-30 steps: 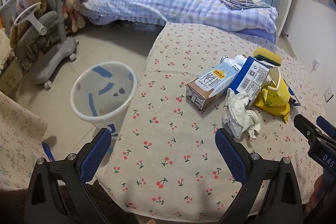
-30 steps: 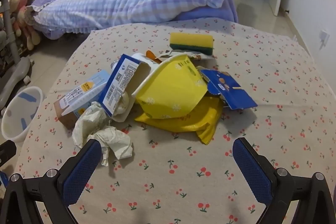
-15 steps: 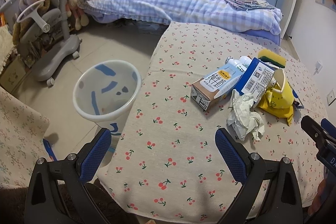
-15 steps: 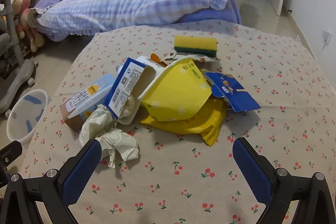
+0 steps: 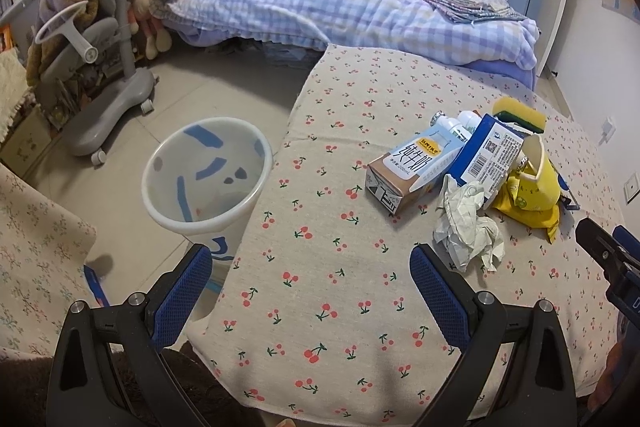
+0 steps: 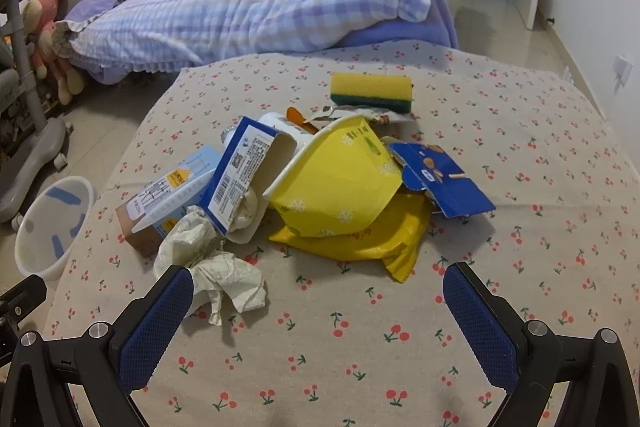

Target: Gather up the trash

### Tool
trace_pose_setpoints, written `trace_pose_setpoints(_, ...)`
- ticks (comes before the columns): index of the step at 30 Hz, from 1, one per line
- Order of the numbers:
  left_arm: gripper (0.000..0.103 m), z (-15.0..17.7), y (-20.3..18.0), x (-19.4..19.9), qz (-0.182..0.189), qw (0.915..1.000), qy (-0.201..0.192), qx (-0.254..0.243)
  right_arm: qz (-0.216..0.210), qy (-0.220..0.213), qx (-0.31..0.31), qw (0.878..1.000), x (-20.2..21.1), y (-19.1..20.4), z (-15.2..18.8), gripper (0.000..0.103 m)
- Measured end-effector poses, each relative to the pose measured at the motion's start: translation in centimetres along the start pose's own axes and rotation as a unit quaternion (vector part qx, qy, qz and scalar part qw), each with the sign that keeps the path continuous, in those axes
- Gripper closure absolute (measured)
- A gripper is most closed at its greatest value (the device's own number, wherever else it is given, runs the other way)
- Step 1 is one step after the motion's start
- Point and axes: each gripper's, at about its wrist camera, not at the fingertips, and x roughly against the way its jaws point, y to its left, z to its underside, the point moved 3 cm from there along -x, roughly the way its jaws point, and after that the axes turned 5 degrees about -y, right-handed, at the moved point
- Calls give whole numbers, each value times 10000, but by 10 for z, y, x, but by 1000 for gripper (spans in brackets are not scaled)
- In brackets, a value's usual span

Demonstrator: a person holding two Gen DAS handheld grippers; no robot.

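The white plastic waste bin (image 5: 208,183) is stood on the floor, just beside the table at nine o'clock of the litter, presumably for short drops. Both the left gripper (image 5: 310,281) and right gripper (image 6: 316,301) are held spread and empty; the crumpled white paper (image 6: 212,267) is nearest.

White bottles (image 5: 456,125) mostly hidden behind cartons, carton print too small

Both views are evenly lit by soft, cool indoor light, neither dim nor harsh. Shadows on the bench (image 6: 520,131) are faint and short, pooling under the crumpled paper (image 6: 216,267) and the yellow wrapper (image 6: 360,239). The tiled floor (image 5: 224,95) carries a dull sheen without glare. Fisheye distortion bends the bed (image 5: 340,7) and walls toward dark corners in the left view. The bed looks slightly soft in the right view.
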Motion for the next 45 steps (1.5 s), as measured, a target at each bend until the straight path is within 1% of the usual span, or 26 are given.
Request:
trace_pose_setpoints(9,3,-1,5,-1,-87,9999,-55,52,-19,-40,60,10000,2,5,-3,0)
trace_pose_setpoints(14,3,-2,5,-2,-46,9999,-10,96,-56,-95,10,9999,4,4,-8,1)
trace_pose_setpoints(20,3,-2,5,-1,-44,10000,-21,86,-112,48,-22,9999,-4,8,-6,1)
trace_pose_setpoints(25,3,-1,5,0,-44,10000,-19,74,-107,18,73,9999,-2,12,-4,1)
trace_pose_setpoints(34,3,-3,4,0,-48,10000,-32,65,-109,81,-25,9999,-4,7,-3,1)
trace_pose_setpoints(45,3,-3,5,3,-8,10000,-58,43,-104,108,30,9999,-6,9,-2,0)
